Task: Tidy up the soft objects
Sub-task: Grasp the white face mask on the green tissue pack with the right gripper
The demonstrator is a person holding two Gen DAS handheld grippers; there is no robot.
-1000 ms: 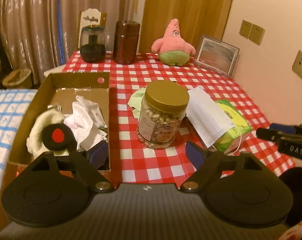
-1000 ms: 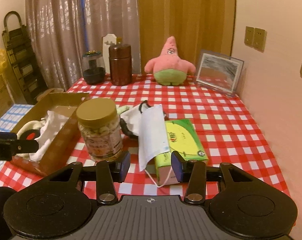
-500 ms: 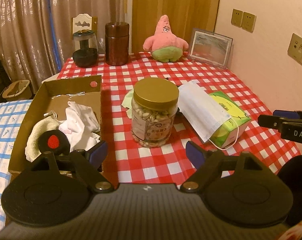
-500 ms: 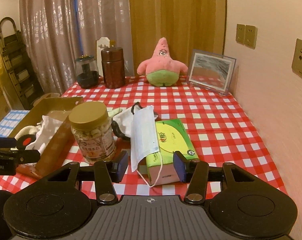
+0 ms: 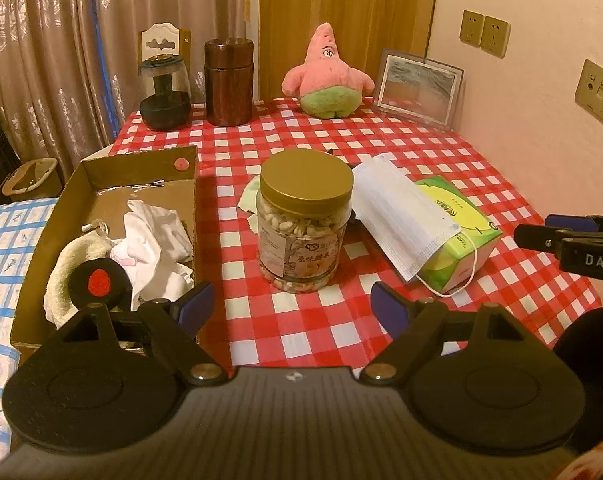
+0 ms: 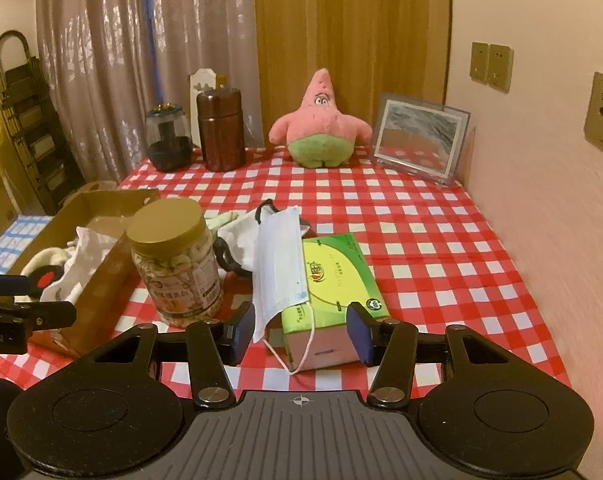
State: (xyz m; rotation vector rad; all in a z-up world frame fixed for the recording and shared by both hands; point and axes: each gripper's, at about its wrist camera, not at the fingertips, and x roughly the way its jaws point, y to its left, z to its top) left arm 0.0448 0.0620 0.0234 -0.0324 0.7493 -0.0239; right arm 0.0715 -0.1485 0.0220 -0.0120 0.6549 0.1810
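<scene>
Hovering low over the near edge of the table (image 6: 441, 240), the right tongs (image 6: 301, 330) are standing about half open, gripping nothing, with the near end of the green tissue box (image 6: 337, 280) and the dangling ear loop of the pale blue face mask (image 6: 279, 256) sitting in the gap between the blue pads without touching either. The left tongs (image 5: 291, 306) are gaping wide and empty, pointing at the gold-lidded jar (image 5: 303, 220) from the near side. Judging by how things lie, the sorting is partly done: the cardboard box (image 5: 141, 168) at the left is already carrying white cloths (image 5: 157, 240) and a black pad with a red spot (image 5: 99, 282). Draped across the tissue box, the mask is waiting outside it, as are a white and black cloth item (image 6: 241, 240) behind the jar and the pink plush star (image 6: 321, 128) at the far edge.
</scene>
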